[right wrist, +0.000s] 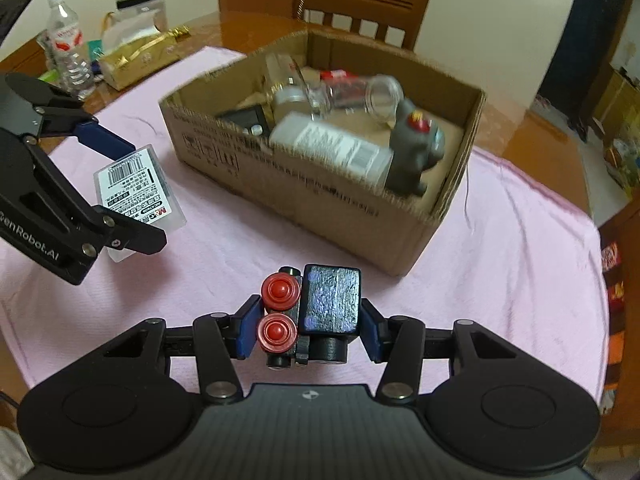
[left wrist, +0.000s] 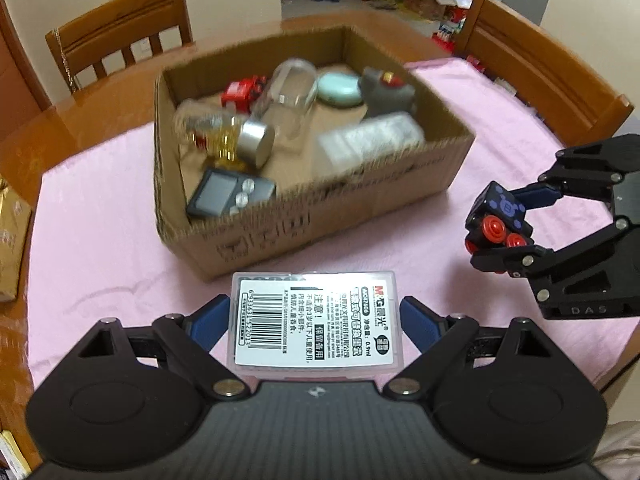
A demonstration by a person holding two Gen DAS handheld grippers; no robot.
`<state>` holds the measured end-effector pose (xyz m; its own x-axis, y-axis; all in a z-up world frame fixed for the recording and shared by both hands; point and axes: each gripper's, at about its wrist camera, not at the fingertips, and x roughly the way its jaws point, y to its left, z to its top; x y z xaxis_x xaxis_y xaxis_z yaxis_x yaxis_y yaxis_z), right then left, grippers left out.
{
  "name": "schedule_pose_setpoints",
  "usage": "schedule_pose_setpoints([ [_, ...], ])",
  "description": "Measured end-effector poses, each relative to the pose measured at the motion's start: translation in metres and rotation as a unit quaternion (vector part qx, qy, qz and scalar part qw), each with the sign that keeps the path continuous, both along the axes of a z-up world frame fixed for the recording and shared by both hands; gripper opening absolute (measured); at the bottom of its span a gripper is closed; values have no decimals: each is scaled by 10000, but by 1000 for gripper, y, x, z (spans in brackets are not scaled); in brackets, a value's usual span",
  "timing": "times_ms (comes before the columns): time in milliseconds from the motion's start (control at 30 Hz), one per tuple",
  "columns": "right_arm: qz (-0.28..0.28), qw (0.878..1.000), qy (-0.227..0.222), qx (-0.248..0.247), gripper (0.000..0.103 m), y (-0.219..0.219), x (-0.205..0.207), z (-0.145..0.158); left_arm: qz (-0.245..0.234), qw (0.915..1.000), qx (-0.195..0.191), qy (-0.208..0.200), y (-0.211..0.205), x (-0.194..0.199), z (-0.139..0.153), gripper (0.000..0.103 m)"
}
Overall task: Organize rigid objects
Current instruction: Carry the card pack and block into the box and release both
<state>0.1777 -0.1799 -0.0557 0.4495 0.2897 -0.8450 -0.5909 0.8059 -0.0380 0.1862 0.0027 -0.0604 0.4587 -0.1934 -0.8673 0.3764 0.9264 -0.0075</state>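
Two hand-held grippers raised above pink cloth [left wrist: 100, 240], both short of open brown corrugated cardboard box [left wrist: 320, 216] at table centre; likely carry phase, w/ drop into box judged next. Left gripper [left wrist: 316, 320] clamped on clear flat rectangular plastic case w/ white printed label [left wrist: 314, 320], blue pads [left wrist: 208, 320] pressing its long edges; wide item, so jaws stand far apart though gripping. Case just in front of box's near wall, label face up, probably so flat sides meet pads squarely. Right gripper [right wrist: 308, 320] clenched on small black toy train w/ red round wheels [right wrist: 308, 312], held on its side, wheels towards one pad and body towards the other; seen from left wrist, toy [left wrist: 498, 224] sits to right of box, clear of cloth. Box already holds clear glass jars [left wrist: 288, 92], metal-lidded bottle [left wrist: 228, 136], white cylindrical container w/ printed label [left wrist: 372, 140], grey plastic figure [left wrist: 384, 92], red toy vehicle [left wrist: 244, 90], mint oval case [left wrist: 340, 88] and dark small device w/ screen [left wrist: 228, 196], lying loose, suggesting box serves as collection bin. Readable writing: case label w/ "M&G" logo, "0.9ml", barcode digits approx. "6933631522013", plus Chinese warning text; "GenRobot.AI" on left gripper body [right wrist: 30, 244]; "DAS" on right gripper body [left wrist: 588, 310]. Print on box wall too blurred to read. Beyond box's far left corner: plastic water bottle [right wrist: 66, 52], gold-wrapped package [right wrist: 136, 56].
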Motion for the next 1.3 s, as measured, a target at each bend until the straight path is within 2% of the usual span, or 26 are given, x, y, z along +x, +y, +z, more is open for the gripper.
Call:
schedule_pose_setpoints([
  [200, 166, 9994, -293, 104, 55, -7, 10, 38, -32, 9985, -58, -538, -4, 18, 37, 90],
  [300, 176, 9987, -449, 155, 55, -8, 19, 52, -5, 9970, -58, -777, -8, 37, 44, 90],
  [467, 137, 9975, -678, 148, 55, -8, 37, 65, 218, 9966, 20, -788, -8, 68, 31, 90],
  [633, 73, 9969, -757, 182, 55, -6, 52, 71, 359, 9970, 2, -687, -5, 80, 17, 90],
  [767, 80, 9968, -767, 186, 55, -3, 60, 73, 566, 9962, -41, -662, 0, 80, 13, 91],
  [967, 85, 9967, -782, 189, 55, 3, 74, 74, 809, 9932, -178, -823, 8, 76, 18, 99],
  [1167, 50, 9969, -748, 239, 55, 9, 93, 76, 927, 9896, -179, -1083, 13, 66, 30, 100],
  [1300, -63, 9971, -717, 259, 55, 12, 113, 76, 1109, 9836, -290, -1394, 19, 52, 41, 102],
])
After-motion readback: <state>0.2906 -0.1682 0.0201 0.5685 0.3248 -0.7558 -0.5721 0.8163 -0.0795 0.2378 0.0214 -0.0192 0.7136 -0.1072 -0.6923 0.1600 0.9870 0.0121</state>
